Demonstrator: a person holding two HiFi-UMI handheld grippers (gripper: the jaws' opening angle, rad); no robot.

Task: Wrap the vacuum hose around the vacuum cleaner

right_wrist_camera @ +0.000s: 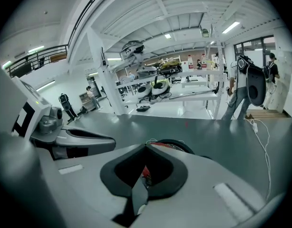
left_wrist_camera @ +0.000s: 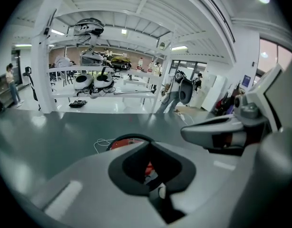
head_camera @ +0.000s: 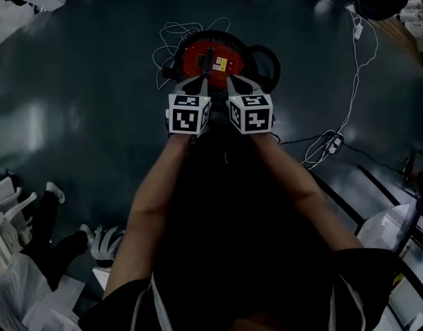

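Note:
The red vacuum cleaner [head_camera: 210, 61] stands on the dark grey floor straight ahead, with its black hose [head_camera: 265, 62] looped around its body and bulging to the right. Its thin white cord [head_camera: 176, 30] lies in loose coils at its far left. My left gripper [head_camera: 200, 81] and right gripper [head_camera: 233, 81] hover side by side just over the vacuum's near edge, both shut and holding nothing. In the left gripper view the shut left gripper [left_wrist_camera: 149, 143] covers most of the vacuum [left_wrist_camera: 123, 142]; the right gripper view shows the right gripper [right_wrist_camera: 147, 146] over the hose [right_wrist_camera: 178, 146].
A white cable [head_camera: 352, 102] with a plug block [head_camera: 333, 142] trails across the floor at the right. White bags and a shoe [head_camera: 107, 243] clutter the lower left. Black rails [head_camera: 377, 185] run at the lower right. Far off are tables, racks and people.

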